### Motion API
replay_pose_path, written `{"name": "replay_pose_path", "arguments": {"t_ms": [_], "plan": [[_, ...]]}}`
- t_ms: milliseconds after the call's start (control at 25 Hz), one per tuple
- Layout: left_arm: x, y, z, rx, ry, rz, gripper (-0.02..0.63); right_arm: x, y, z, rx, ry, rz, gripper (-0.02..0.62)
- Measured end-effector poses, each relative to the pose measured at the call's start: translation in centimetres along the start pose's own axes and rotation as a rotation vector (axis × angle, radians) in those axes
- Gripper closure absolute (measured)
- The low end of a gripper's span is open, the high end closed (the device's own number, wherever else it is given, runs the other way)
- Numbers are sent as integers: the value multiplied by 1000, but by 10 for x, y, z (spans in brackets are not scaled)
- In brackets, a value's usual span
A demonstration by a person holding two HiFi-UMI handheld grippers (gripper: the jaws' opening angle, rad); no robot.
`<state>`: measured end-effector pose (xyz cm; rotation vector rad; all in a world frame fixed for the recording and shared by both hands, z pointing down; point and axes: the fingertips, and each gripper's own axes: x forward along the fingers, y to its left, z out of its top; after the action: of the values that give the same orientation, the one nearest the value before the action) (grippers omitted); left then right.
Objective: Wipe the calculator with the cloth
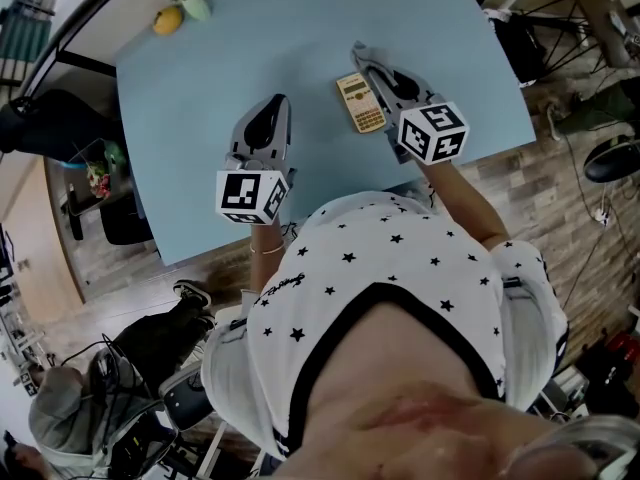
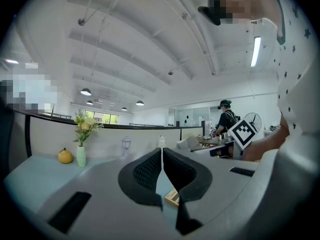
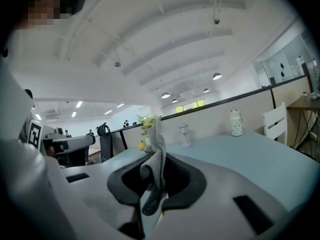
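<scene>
A tan calculator lies flat on the light blue table, and its corner shows under the jaws in the left gripper view. My right gripper lies just right of it, shut on a grey cloth that sticks up from between the jaws and hangs down behind them. My left gripper rests left of the calculator, a short way apart, its jaws shut with nothing between them.
At the table's far left stand a vase of flowers and a yellow fruit. A small glass lamp and a white jar stand along the far partition. The table's near edge is close to my body.
</scene>
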<state>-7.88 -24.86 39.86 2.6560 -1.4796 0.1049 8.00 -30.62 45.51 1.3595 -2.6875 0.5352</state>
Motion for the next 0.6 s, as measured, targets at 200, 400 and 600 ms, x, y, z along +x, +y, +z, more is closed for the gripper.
{"name": "replay_pose_path", "arguments": {"t_ms": [200, 400, 600], "plan": [[0, -2, 0, 2, 0, -2, 571, -3, 4, 6, 5, -19, 13, 552], [-1, -3, -1, 1, 2, 2, 571, -6, 5, 6, 15, -19, 29, 555], [-3, -7, 1, 3, 0, 0, 571, -8, 8, 9, 14, -25, 41, 555]]}}
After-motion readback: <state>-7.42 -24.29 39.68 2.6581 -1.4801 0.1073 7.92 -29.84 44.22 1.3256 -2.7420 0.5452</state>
